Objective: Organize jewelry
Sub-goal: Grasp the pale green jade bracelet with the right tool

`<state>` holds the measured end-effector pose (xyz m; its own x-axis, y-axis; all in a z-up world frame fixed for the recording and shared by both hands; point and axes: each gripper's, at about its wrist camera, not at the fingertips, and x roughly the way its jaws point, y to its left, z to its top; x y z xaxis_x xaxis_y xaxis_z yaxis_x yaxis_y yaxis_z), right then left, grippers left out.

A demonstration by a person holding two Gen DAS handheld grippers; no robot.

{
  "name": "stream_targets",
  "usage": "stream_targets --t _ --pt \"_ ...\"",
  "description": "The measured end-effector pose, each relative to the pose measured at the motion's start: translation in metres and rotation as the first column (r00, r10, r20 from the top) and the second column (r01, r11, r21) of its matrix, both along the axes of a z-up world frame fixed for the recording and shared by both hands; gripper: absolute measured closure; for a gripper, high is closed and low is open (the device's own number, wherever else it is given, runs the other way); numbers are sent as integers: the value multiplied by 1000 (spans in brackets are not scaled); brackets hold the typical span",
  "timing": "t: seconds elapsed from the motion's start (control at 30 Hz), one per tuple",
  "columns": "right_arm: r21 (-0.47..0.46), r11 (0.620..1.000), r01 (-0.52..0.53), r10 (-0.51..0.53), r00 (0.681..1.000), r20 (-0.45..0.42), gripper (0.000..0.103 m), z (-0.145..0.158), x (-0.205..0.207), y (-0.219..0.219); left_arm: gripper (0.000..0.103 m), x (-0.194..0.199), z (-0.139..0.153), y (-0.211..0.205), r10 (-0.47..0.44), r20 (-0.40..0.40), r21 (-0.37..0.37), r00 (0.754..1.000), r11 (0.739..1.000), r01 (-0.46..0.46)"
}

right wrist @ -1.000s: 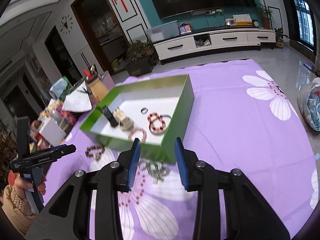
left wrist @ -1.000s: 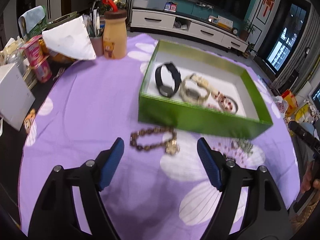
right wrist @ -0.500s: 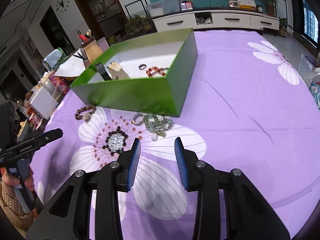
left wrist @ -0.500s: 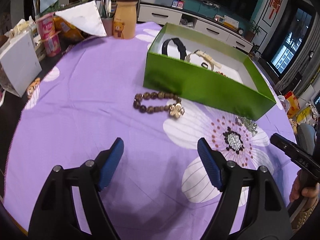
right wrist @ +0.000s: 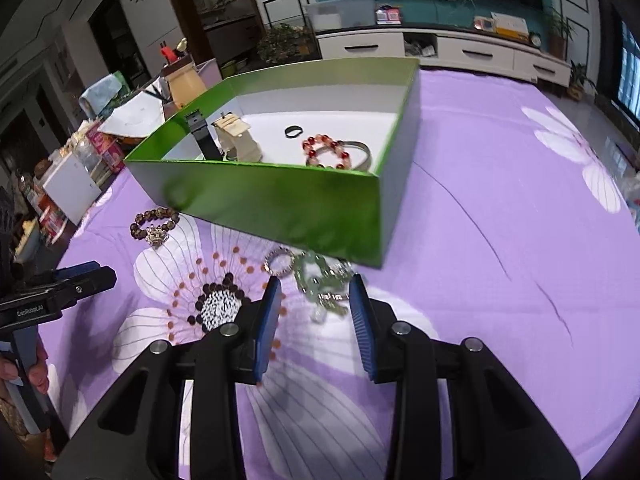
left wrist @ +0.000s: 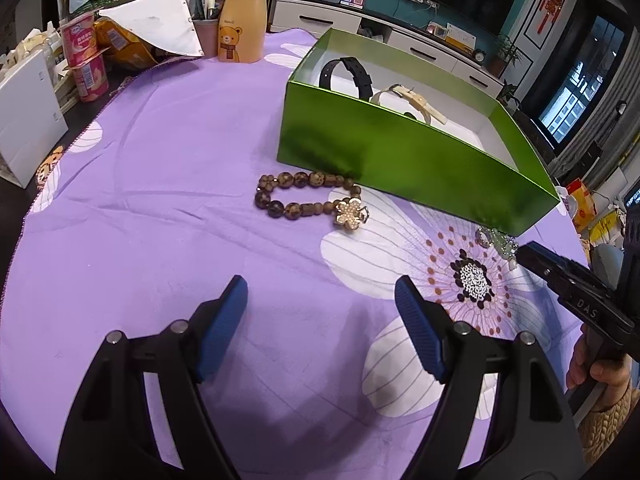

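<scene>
A green box (right wrist: 280, 204) with a white interior stands on a purple flowered tablecloth (left wrist: 168, 184). In the right wrist view the box holds a black watch (right wrist: 202, 136) and a cream-strapped watch (right wrist: 238, 140) near its left wall, a small black ring (right wrist: 293, 131) on the floor toward the middle, and a red bead bracelet (right wrist: 326, 152) lying against a metal bangle (right wrist: 362, 152) near the front right corner.

Two pieces lie on the cloth outside the box. A brown bead bracelet (left wrist: 304, 200) with a gold flower charm rests just beside the front wall, near its left corner. A silver and pale green chain bundle (right wrist: 316, 276) lies just in front of the box's front right corner.

The left gripper (left wrist: 320, 312) is angled down over bare cloth, jaws wide apart, nothing between them; the brown bead bracelet lies ahead of it, well apart. The right gripper (right wrist: 316, 308) is angled down with its jaws at a narrow gap. The chain bundle sits between its fingertips; the pads do not press on it. A hand (left wrist: 596, 376) holds the right gripper's handle at the cloth's right edge.
</scene>
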<state>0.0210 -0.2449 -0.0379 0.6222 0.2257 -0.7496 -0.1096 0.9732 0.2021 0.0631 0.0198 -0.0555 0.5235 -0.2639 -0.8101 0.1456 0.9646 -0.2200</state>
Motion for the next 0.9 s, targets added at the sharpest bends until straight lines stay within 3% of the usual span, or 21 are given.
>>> stream_targets --t 0.17,0.27,0.4,0.5,0.73,0.9 --pt "-70 997 -20 19 1000 -22 68 -8 15 10 26 3 -2 -4 -6 -5 -8 1000 1000 6" --pt "-112 993 -24 22 1000 -16 79 -9 16 13 26 5 -2 -5 -7 -2 -12 1000 1000 7" --pt "-75 997 -31 30 999 -13 98 -9 13 9 27 7 -2 -8 -16 3 -18 1000 1000 16" --pt "-45 999 -24 24 1000 -4 98 -6 5 4 36 9 -4 -11 -26 2 -24 1000 999 26" --pt "92 996 -13 9 999 40 98 10 -17 -10 38 19 -5 -19 -30 9 -35 1000 999 30" --pt "126 992 -18 9 998 68 98 21 -27 -14 53 30 -9 -31 -36 19 -14 999 999 37"
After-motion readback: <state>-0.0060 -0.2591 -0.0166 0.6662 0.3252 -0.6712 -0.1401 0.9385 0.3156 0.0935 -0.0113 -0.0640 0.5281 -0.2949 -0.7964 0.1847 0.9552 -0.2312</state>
